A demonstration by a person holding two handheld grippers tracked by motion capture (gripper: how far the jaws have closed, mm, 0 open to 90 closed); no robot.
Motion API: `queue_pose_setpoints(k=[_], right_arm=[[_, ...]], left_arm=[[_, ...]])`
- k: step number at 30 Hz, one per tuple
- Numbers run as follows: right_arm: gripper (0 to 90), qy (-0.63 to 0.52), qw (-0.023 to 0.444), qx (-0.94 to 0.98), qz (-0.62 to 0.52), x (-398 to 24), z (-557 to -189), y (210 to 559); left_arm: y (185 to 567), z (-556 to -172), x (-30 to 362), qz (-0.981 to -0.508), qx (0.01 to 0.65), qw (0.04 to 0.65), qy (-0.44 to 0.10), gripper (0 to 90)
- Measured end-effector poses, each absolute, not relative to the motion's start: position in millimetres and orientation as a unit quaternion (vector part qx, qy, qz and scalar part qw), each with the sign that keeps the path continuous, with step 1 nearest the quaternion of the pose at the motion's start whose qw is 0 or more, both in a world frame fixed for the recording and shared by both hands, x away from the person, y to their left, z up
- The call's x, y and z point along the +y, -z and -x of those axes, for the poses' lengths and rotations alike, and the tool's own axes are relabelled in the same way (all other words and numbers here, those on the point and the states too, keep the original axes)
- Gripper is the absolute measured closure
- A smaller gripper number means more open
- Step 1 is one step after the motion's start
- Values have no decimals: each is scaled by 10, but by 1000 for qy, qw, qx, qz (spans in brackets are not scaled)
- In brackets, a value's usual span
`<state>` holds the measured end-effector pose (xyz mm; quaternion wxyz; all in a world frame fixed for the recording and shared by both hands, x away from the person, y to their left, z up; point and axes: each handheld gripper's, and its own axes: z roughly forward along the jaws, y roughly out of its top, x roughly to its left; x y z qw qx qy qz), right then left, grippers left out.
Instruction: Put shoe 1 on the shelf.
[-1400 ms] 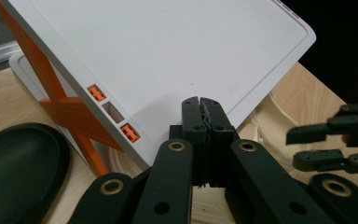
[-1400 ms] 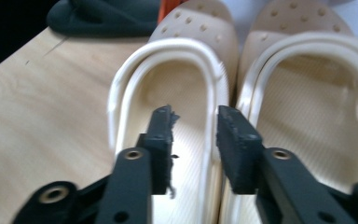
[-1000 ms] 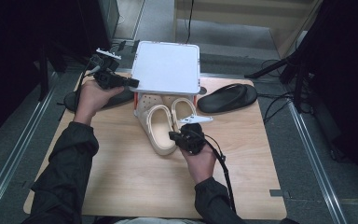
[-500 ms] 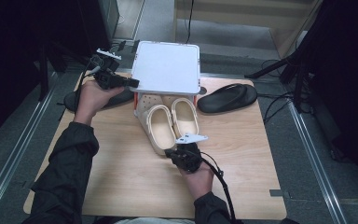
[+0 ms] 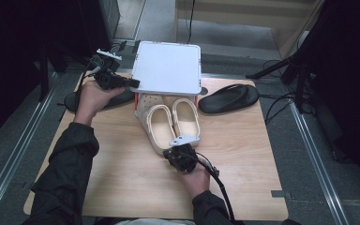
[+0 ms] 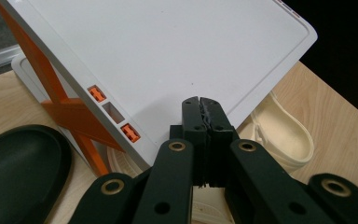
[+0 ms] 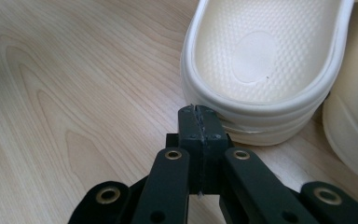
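Two cream clogs (image 5: 173,119) lie side by side mid-table, toes tucked under a white rack (image 5: 168,68) with orange side braces (image 6: 70,112). My right gripper (image 5: 171,153) is shut and empty, low on the wood with its tip at the heel of the left clog (image 7: 261,60). At the rack's left edge my left gripper (image 5: 133,83) is shut too, its closed jaws lying over the white top panel (image 6: 177,51); whether they touch it I cannot tell.
A black sandal (image 5: 228,98) lies right of the rack and another black sandal (image 5: 117,98) under my left hand. The wooden table (image 5: 122,178) has bare room at the front. Metal rails and cables run along the floor on both sides.
My right gripper has drawn back from over the clogs toward the table's near side and sunk to the wood behind the left clog's heel. The left hand has stayed put.
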<state>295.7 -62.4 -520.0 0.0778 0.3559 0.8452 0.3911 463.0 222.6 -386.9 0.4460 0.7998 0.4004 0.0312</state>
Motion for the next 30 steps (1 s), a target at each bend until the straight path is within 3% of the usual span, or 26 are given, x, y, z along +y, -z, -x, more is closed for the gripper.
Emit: queue_pose_setpoints(k=[15,18,26,30], right_arm=[[900,-410,71,836,-357,-352,-3169,5079],[900,-402,96,841,-349,-279,-3223,5042],[900,-398,97,836,-366,-127,-3451,5055],[900,-399,134,832,-362,-34,-3556,5064]], left_arm=[[3869,-4627,2222,-800,400,446,-32,900],[3871,-4626,2225,-800,399,446,-31,900],[3870,-4627,2226,-800,400,446,-32,900],[3875,-4624,2229,-798,402,448,-33,900]])
